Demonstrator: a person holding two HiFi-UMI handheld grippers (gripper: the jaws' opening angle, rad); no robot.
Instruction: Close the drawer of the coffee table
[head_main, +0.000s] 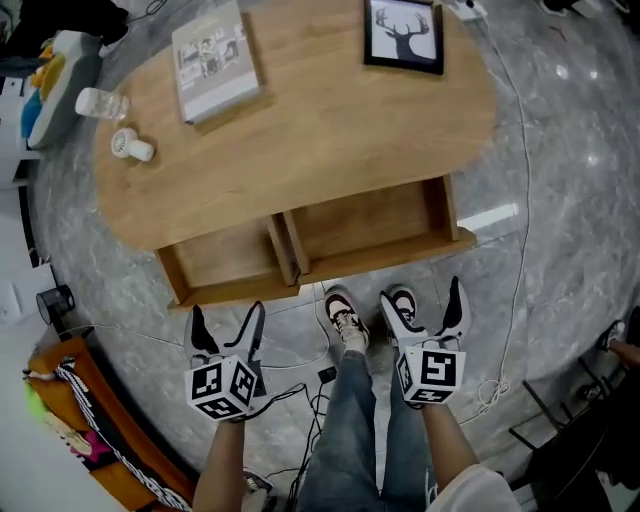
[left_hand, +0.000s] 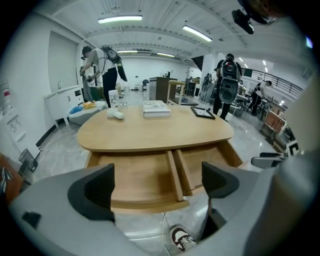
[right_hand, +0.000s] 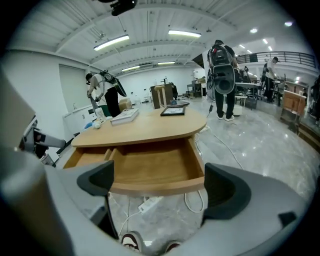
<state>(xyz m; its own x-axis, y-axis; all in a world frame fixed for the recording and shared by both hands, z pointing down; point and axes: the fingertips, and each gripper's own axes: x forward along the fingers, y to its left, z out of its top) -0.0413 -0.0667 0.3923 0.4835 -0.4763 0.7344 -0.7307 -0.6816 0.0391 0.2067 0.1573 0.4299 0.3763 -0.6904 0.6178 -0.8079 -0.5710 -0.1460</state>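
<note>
Hovering level, left tool (head_main: 227, 316) before the open left drawer (head_main: 225, 256), right tool (head_main: 421, 298) before the open right drawer (head_main: 365, 226), both wide, empty.

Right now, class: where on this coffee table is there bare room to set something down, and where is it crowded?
The broad bare patch is the middle and near edge of the table top, between the book and the framed deer picture. The left drawer and right drawer both lie empty. The left end is crowded: bottle, small white items.
</note>
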